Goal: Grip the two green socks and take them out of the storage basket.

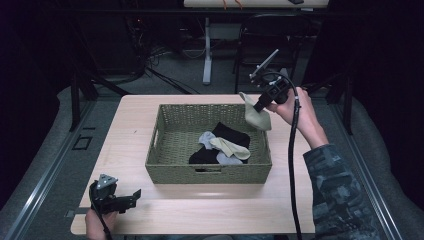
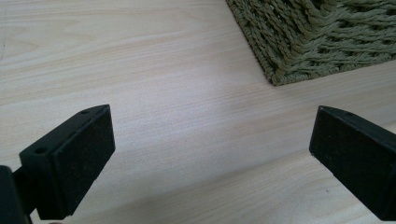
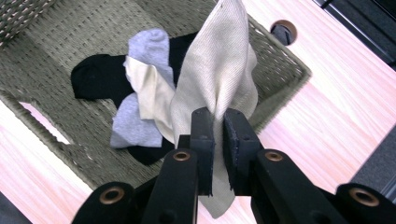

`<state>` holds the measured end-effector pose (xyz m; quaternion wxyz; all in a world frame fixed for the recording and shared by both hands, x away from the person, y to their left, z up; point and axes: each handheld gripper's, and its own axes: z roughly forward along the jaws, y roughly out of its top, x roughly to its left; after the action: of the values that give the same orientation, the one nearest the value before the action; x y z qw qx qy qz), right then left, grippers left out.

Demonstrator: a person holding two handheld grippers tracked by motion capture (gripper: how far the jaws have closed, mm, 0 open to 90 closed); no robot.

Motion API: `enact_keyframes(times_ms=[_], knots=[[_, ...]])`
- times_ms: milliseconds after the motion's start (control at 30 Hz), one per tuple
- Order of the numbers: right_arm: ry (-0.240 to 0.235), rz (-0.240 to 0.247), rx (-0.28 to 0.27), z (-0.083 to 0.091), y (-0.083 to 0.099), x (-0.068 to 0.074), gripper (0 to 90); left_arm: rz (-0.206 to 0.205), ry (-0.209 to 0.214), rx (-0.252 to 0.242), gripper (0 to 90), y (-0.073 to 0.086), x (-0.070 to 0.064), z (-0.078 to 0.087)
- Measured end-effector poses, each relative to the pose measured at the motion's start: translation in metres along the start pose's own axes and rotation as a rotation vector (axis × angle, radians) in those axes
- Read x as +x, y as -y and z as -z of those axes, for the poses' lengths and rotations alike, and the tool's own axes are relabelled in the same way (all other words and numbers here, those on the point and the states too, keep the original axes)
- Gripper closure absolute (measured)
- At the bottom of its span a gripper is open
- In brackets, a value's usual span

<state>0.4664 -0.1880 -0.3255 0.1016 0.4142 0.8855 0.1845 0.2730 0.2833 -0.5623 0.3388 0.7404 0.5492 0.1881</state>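
Since it hangs limp from the right gripper [image 3: 215, 122], clenched on its bunched middle over the basket's [image 1: 210, 172] far right corner, the sock [image 3: 215, 70] is light and floppy. The left gripper [image 2: 210, 154] idles, released, near left.

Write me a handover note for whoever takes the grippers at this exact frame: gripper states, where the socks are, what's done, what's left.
Right gripper: shut on a cream sock, held above the basket's far right corner.
Left gripper: open, holding nothing, low over the table near the basket's front left corner.
In the basket: a black sock, a grey sock and another cream sock, piled together.
Done: one sock gripped.
Left: whether it is going in or coming out cannot be told.
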Motion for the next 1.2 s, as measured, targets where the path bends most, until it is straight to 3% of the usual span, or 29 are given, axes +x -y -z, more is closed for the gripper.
enact_keyframes(times_ms=[333, 567, 800, 967, 1200], knots=[[0.034, -0.049, -0.006, 0.021, 0.025, -0.028, 83.0, 0.000, 0.000, -0.001, 0.2, 0.000, 0.000, 0.000], [0.049, -0.100, -0.003, 0.021, 0.043, -0.046, 83.0, 0.001, 0.000, 0.000, 0.2, 0.000, 0.000, 0.000], [0.051, -0.141, 0.018, 0.010, 0.061, -0.062, 83.0, -0.001, -0.001, 0.009, 0.2, 0.000, 0.000, 0.000], [0.044, -0.185, 0.045, -0.008, 0.077, -0.074, 83.0, 0.000, -0.001, 0.006, 0.2, 0.000, 0.000, 0.000], [0.034, -0.206, 0.066, -0.027, 0.091, -0.082, 83.1, 0.000, -0.002, 0.007, 0.2, 0.000, 0.000, -0.001]])
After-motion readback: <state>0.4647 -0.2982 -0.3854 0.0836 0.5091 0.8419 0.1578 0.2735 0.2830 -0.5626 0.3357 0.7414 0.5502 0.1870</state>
